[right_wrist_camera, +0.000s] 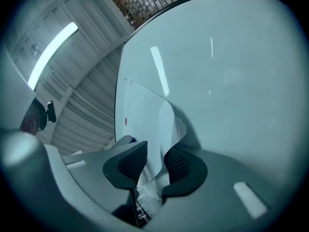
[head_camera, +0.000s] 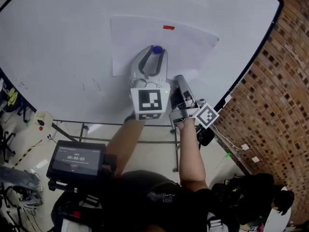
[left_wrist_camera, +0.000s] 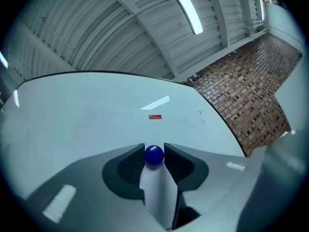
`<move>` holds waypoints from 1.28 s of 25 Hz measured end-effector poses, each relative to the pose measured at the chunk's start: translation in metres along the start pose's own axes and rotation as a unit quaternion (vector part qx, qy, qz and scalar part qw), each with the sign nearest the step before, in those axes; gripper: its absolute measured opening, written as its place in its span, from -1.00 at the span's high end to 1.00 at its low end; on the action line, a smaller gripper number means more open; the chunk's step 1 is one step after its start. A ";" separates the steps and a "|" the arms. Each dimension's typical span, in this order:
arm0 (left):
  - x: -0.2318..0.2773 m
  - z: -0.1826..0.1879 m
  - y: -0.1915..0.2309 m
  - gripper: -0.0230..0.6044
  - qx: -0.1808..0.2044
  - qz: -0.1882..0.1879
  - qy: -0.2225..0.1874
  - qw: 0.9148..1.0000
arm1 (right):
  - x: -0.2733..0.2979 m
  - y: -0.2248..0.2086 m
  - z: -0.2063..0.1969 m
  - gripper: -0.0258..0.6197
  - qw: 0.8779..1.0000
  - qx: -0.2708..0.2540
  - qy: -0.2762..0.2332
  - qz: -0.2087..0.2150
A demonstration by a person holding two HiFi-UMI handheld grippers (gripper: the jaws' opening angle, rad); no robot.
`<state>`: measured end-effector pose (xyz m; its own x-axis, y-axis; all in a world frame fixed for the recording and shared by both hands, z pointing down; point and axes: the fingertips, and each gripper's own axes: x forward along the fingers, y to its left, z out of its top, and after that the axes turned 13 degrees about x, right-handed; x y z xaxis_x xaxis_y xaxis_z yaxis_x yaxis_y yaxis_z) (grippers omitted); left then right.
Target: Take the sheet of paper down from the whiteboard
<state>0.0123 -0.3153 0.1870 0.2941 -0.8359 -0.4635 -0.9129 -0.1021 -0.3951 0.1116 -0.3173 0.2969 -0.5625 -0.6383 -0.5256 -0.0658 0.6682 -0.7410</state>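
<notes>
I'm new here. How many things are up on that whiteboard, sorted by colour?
White: 1, sheet of paper
Red: 1, red magnet
Blue: 1, blue magnet, gripped in the left tongs
Total: 3

Bright, even light from a ceiling tube lamp [left_wrist_camera: 189,13] above the left tongs [left_wrist_camera: 154,150]; streak glare on the whiteboard [right_wrist_camera: 231,81] beyond the right tongs [right_wrist_camera: 155,152]; both views bulge, corners dark, near bodies blurred.

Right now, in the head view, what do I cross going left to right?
In order: timer screen → left gripper, shut on a blue ball → right gripper → brick wall.
</notes>
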 end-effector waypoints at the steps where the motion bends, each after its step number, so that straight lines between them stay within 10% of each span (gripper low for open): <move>1: 0.000 0.001 0.001 0.56 0.003 0.004 0.000 1.000 | 0.002 0.001 -0.001 0.56 1.000 0.002 0.001 0.002; 6: -0.003 0.003 0.004 0.55 0.006 0.017 -0.003 1.000 | 0.004 0.000 0.000 0.87 1.000 0.006 -0.004 -0.010; 32: -0.018 -0.010 -0.004 0.56 -0.016 -0.020 0.010 1.000 | -0.019 -0.014 0.006 0.88 0.999 -0.005 -0.022 -0.034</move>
<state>0.0081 -0.3054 0.2053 0.3245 -0.8415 -0.4319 -0.9093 -0.1517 -0.3876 0.1286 -0.3166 0.3144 -0.5203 -0.6985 -0.4913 -0.1118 0.6261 -0.7717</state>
